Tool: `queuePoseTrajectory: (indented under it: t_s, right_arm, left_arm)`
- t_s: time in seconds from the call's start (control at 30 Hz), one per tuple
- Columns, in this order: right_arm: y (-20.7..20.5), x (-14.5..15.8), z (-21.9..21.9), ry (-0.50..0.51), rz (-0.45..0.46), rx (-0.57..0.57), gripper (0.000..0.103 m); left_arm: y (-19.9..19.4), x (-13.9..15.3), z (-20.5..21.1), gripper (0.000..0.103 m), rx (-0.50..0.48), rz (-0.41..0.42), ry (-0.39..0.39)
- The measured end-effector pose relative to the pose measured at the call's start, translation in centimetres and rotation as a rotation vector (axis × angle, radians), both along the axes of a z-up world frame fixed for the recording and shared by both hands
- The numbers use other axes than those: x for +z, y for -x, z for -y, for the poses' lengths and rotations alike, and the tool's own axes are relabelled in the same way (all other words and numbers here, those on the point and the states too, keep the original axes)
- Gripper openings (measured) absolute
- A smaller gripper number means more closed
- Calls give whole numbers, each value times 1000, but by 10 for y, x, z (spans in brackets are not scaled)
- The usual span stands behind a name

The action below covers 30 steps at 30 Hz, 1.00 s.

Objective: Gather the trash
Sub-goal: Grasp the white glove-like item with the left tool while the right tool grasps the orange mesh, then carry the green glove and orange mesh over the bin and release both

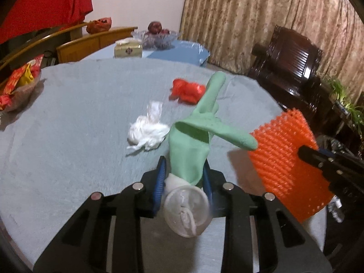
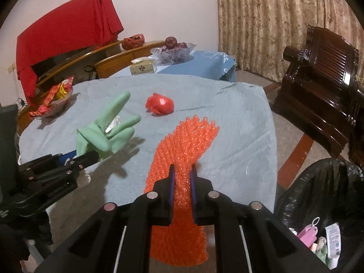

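My left gripper (image 1: 184,168) is shut on the cuff of a green rubber glove (image 1: 188,150), whose fingers stick up above the grey-clothed round table (image 1: 68,125). Beneath it lies a clear plastic cup (image 1: 186,213) with tissue inside. My right gripper (image 2: 182,173) is shut on an orange foam net sheet (image 2: 182,141), held up over the table's near right side. From the right wrist view, the left gripper (image 2: 91,157) and glove (image 2: 102,132) sit at the left. A white crumpled wad (image 1: 147,132) and a red crumpled bag (image 1: 186,91) lie on the table.
A black-lined trash bin (image 2: 318,193) with some rubbish stands on the floor at the lower right. A snack bowl (image 2: 54,100) sits at the table's left edge. A tissue box (image 2: 143,67) and a glass fruit bowl (image 2: 173,52) are behind. A dark wooden chair (image 2: 323,86) stands right.
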State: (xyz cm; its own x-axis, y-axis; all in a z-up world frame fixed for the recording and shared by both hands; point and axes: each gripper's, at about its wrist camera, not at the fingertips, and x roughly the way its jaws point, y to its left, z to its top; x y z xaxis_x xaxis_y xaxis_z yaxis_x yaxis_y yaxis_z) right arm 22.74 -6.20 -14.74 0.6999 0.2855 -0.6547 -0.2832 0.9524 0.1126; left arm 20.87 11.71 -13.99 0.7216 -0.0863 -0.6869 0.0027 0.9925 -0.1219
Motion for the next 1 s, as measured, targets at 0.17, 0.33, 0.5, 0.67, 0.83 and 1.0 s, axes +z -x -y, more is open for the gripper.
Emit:
queuePoseTrajectory:
  t_s: [0.17,0.33,0.5,0.67,0.83,1.0]
  right_arm:
    - [9,15,8,-2,27,-4,12]
    - [17,29,16,-5,53,-11,12]
    - [23,38,27,0,66,-26,12]
    - [32,46,44,-4,73,-55,12]
    - [45,55,66,0,89,-85,12]
    - [57,65,96,8,108,-132,12]
  left_arm:
    - [8,20,9,29,-1,32,4]
    - [14,35,21,29,-12,48,1]
    - [20,46,36,29,-26,66,2]
    - [27,53,53,29,-50,81,5]
    - [32,61,75,29,-87,98,8]
    - [38,70,107,29,-144,112,4]
